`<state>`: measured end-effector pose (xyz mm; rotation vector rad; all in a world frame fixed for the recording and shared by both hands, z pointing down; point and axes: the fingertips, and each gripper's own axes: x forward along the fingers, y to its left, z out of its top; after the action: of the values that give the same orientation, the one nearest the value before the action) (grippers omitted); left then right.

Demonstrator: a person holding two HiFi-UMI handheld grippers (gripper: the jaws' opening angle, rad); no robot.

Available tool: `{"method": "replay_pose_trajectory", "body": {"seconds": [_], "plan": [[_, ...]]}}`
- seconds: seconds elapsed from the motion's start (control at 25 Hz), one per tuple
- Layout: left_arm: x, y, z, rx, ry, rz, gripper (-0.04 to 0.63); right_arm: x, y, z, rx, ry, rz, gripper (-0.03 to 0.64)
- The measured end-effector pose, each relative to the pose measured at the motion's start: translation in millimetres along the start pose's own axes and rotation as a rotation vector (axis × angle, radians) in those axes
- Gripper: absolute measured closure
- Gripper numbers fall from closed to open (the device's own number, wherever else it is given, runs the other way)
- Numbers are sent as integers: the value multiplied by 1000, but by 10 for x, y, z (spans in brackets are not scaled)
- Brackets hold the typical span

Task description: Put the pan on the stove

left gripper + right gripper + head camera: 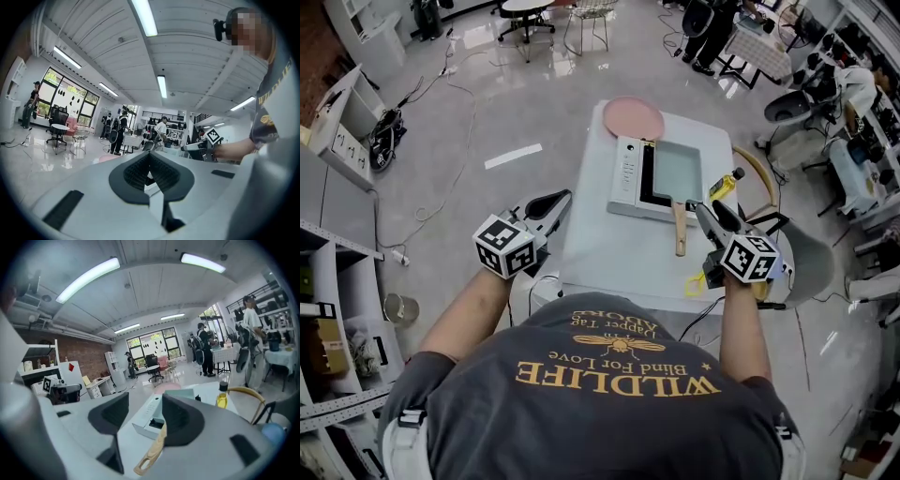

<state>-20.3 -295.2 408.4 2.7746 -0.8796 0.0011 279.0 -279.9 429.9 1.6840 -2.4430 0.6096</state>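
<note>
Left gripper (559, 201) held level, jaws together; right gripper (711, 210) tilted down, jaws apart.

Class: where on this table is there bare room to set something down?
Free: the near half of the table, between the stove and the person. Crowded: the far half, holding the stove, pan, pink plate and oil bottle.

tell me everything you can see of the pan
The pan is shallow and rectangular, pale grey-green inside, seemingly metal, and empty. A light wooden handle with a hanging slot at its end runs from its near side toward the person, out over the white table. The pan sits flat on the black top of the white stove, already in place. Only the stove visibly touches it. The open right tongs hover near the handle, apparently clear of it.
</note>
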Motion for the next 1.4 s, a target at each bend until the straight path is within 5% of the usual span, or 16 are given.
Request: {"method": "replay_pose_trajectory", "body": {"seconds": [0.44,1.4], "plan": [[-253,-9,174,21,-47,37,595,-159,311,226,-102,-133,23,615],[-242,-171,133,22,-35,12,595,-273,336,81,-65,-117,78,617]]}}
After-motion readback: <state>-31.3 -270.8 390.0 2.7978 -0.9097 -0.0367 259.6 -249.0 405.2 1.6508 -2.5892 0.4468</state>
